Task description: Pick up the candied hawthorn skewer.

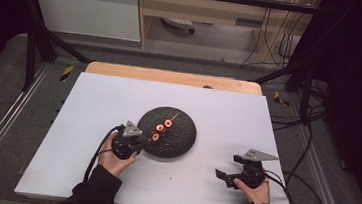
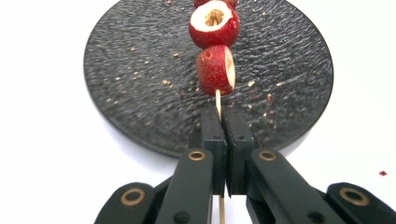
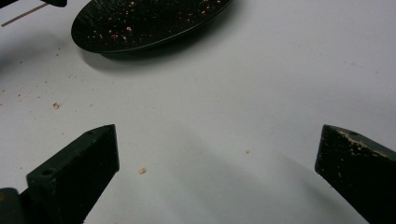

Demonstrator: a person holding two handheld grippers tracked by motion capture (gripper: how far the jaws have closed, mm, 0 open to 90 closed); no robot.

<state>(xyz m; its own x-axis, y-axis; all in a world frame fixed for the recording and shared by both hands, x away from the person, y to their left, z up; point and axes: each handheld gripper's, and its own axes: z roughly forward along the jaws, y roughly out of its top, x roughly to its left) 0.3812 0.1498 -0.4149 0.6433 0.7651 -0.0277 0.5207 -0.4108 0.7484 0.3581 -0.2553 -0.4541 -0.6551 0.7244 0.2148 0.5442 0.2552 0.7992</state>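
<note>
While left tongs (image 2: 223, 122) pinch 1 skewer (image 2: 217, 100), 3 fruits (image 2: 216, 70), 1 plate (image 2: 130, 84)

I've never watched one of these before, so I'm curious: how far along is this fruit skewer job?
Three red fruits already sit threaded on the wooden stick above the black plate. In hand: the left hand-held gripper is shut on the stick's bare end. The right hand-held gripper waits open over the white board, holding nothing. What is left is probably laying the skewer down and letting go; I see no loose fruit.
</note>
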